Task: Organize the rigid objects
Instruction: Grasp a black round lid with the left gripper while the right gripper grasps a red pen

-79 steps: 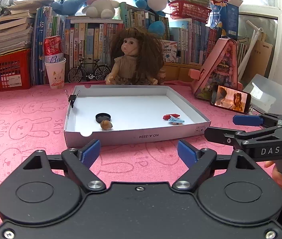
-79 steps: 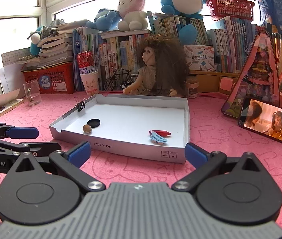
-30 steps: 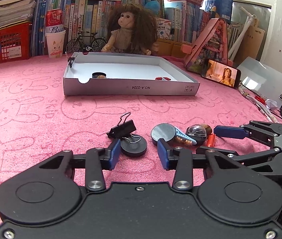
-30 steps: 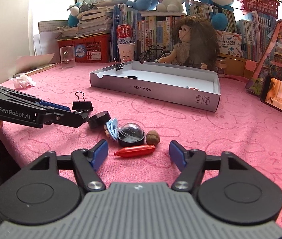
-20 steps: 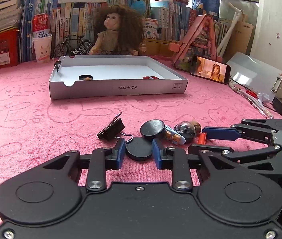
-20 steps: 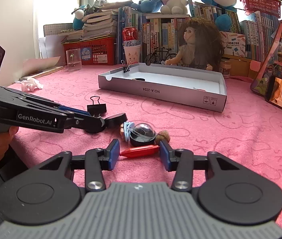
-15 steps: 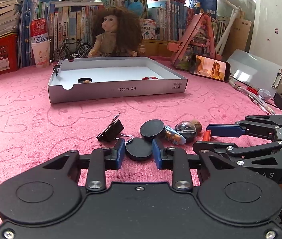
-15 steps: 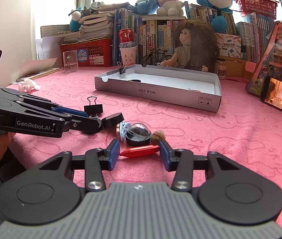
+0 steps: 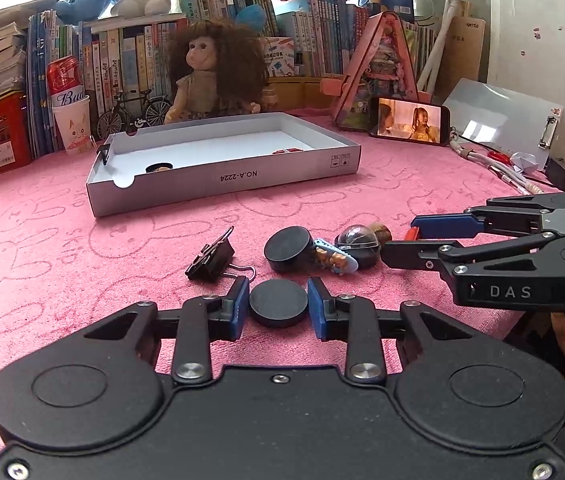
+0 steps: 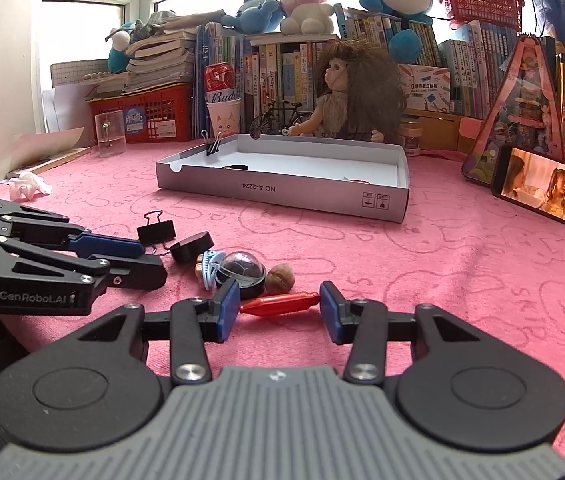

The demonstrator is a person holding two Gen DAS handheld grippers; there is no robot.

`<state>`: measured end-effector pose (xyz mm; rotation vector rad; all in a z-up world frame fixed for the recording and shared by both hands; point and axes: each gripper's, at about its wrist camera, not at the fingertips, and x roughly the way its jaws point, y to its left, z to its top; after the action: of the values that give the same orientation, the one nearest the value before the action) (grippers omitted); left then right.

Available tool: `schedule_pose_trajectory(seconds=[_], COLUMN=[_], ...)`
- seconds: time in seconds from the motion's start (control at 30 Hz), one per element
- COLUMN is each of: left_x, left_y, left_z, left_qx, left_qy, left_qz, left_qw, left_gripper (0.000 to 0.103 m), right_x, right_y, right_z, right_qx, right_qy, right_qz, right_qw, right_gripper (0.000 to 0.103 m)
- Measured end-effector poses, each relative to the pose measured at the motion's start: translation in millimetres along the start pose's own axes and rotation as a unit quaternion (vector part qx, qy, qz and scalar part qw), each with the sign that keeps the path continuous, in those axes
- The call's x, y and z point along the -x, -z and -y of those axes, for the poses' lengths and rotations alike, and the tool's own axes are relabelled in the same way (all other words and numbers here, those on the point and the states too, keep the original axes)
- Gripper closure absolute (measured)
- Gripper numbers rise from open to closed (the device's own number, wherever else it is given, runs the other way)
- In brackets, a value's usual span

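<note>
My left gripper (image 9: 278, 304) is shut on a black round disc (image 9: 278, 303), low over the pink cloth. My right gripper (image 10: 279, 307) has closed onto the ends of a red pen-like piece (image 10: 278, 304) lying on the cloth. Beyond lie a second black disc (image 9: 287, 249), a black binder clip (image 9: 212, 256), a blue figure hair clip (image 9: 332, 258), a dark domed capsule (image 10: 240, 271) and a brown nut (image 10: 279, 279). The white cardboard tray (image 9: 242, 180) stands farther back and holds a few small items.
A doll (image 9: 210, 76), books, a red can on a cup (image 9: 67, 110) and a toy bicycle stand behind the tray. A phone (image 9: 410, 120) playing video leans at right, with a clipboard (image 9: 502, 120) and cables beyond. A clear cup (image 10: 110, 132) stands at far left.
Both grippers came back from the tray to the pile of small objects and lowered. The left closed on the black disc; the right narrowed around the red piece.
</note>
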<state>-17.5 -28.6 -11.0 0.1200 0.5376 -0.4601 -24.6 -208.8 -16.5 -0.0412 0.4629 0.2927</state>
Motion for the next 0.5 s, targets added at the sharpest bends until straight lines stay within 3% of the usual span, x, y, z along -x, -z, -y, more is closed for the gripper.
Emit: schedule_pose_trajectory(seconds=[0.5], left_x=[12.7], left_y=[-24.6], left_z=[-5.3], left_qx=[0.023], left_qy=[-0.010], left_qz=[0.030], left_qw=[0.9992], left_gripper=[0.073], right_x=[-4.9], right_y=[-13.9], right_z=[18.1], right_qx=[-0.032], right_qy=[0.061], right_qz=[0.014], right_qw=[0.998], right_gripper=[0.054])
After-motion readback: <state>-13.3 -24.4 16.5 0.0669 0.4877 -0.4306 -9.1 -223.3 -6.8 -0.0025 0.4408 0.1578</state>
